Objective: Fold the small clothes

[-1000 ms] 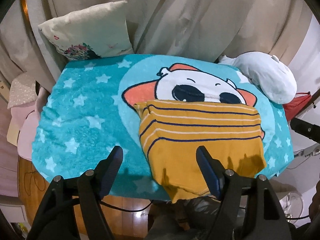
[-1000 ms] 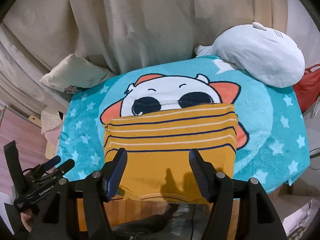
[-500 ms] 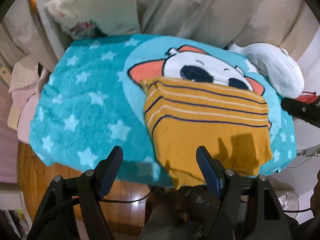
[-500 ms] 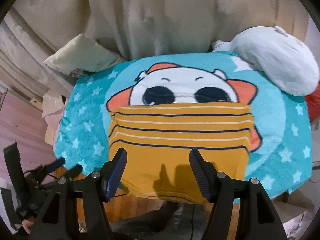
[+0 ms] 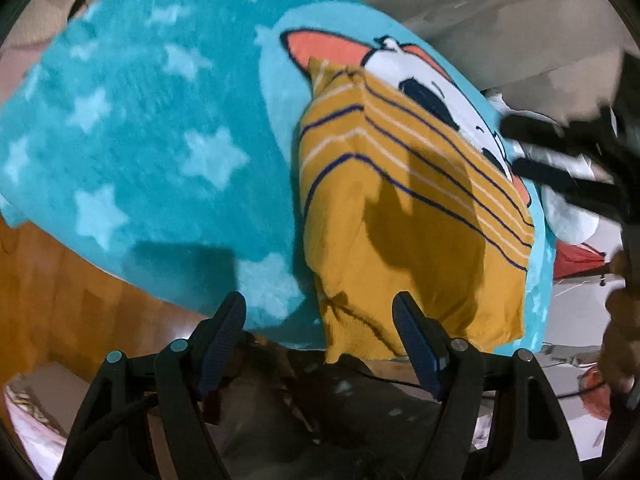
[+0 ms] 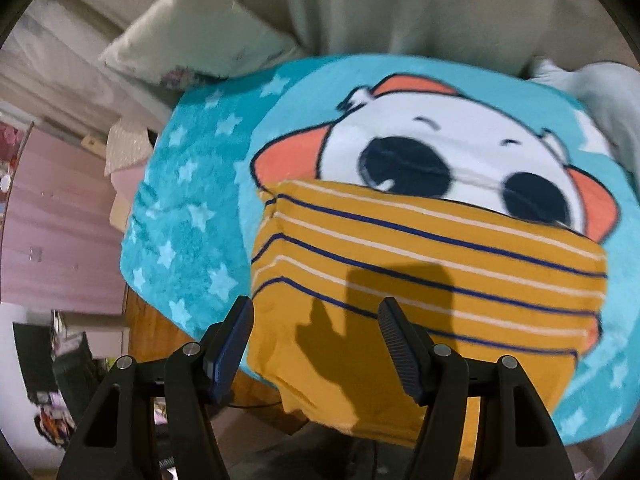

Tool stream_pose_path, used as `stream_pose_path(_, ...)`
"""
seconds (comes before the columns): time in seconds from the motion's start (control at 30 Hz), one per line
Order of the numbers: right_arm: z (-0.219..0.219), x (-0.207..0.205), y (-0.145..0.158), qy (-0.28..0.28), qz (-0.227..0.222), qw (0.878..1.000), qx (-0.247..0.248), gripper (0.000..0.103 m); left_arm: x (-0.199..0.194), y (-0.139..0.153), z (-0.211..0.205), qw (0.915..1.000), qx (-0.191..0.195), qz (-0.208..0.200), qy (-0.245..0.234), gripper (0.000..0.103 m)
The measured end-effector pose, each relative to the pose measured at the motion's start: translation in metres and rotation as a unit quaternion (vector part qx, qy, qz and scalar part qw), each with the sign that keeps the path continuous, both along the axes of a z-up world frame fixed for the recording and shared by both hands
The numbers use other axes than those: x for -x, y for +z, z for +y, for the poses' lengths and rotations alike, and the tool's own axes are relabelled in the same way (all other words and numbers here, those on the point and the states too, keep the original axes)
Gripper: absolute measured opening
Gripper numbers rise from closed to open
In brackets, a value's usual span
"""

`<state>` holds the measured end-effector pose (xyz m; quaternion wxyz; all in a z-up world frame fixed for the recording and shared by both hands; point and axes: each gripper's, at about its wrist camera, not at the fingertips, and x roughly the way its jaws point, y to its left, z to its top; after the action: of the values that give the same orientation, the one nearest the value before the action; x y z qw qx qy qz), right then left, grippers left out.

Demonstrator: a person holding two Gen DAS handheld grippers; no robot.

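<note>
One striped shirt (image 6: 420, 280) lies on one blanket (image 5: 152, 140), one pillow (image 6: 192, 44) at eleven o'clock; left tongs (image 5: 320, 322) and right tongs (image 6: 316, 320) both released, empty.

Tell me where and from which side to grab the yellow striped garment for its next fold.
Take the yellow striped garment by its plain near hem, one gripper at each lower corner, coming from the near side of the blanket. That hem hangs past the blanket's edge, so jaws can likely slide around it. Left gripper and right gripper are both open.
</note>
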<state>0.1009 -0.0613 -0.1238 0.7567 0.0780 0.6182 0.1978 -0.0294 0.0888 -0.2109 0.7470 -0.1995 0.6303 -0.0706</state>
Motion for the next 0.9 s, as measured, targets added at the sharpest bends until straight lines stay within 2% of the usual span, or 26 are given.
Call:
stream_pose_path(0.17, 0.04, -0.027, -0.037, 0.05, 0.051, 0.997, 0.004, 0.069, 0.0, -0.035, -0.002, 0.9977, 0.059, 0.025, 0.024, 0.074)
stream_pose_path(0.3, 0.056, -0.036, -0.057, 0.067, 0.079, 0.994, 0.013, 0.069, 0.002, -0.056, -0.015, 0.9933, 0.103, 0.046, 0.027, 0.065)
stream_pose_path(0.37, 0.058, -0.037, -0.059, 0.072, 0.085, 0.994, 0.007, 0.069, 0.001, -0.066, -0.02, 0.9916, 0.108, 0.059, 0.04, 0.058)
stream_pose_path(0.43, 0.059, -0.038, -0.062, 0.079, 0.089, 0.993, 0.008, 0.069, -0.002, -0.064, -0.022, 0.9915, 0.113, 0.048, 0.045, 0.058)
stream_pose_path(0.5, 0.061, -0.04, -0.064, 0.088, 0.094, 0.992, 0.005, 0.069, -0.007, -0.063, -0.023, 0.9908, 0.117, 0.048, 0.049, 0.044)
stream_pose_path(0.6, 0.065, -0.043, -0.067, 0.098, 0.098, 0.99, 0.012, 0.069, -0.014, -0.066, -0.027, 0.9899, 0.115, 0.063, 0.055, 0.043)
stream_pose_path(0.77, 0.073, -0.048, -0.069, 0.11, 0.102, 0.988, 0.021, 0.069, -0.013, -0.074, -0.025, 0.9839, 0.142, 0.078, 0.075, 0.049)
stream_pose_path(0.83, 0.076, -0.049, -0.074, 0.113, 0.11, 0.987, 0.028, 0.069, -0.015, -0.074, -0.024, 0.9836, 0.141, 0.08, 0.079, 0.048)
stream_pose_path(0.87, 0.079, -0.05, -0.079, 0.114, 0.119, 0.986, 0.032, 0.069, -0.016, -0.073, -0.027, 0.9843, 0.137, 0.081, 0.076, 0.045)
stream_pose_path(0.9, 0.083, -0.052, -0.084, 0.115, 0.129, 0.984, 0.03, 0.069, -0.017, -0.073, -0.028, 0.9845, 0.139, 0.08, 0.07, 0.014)
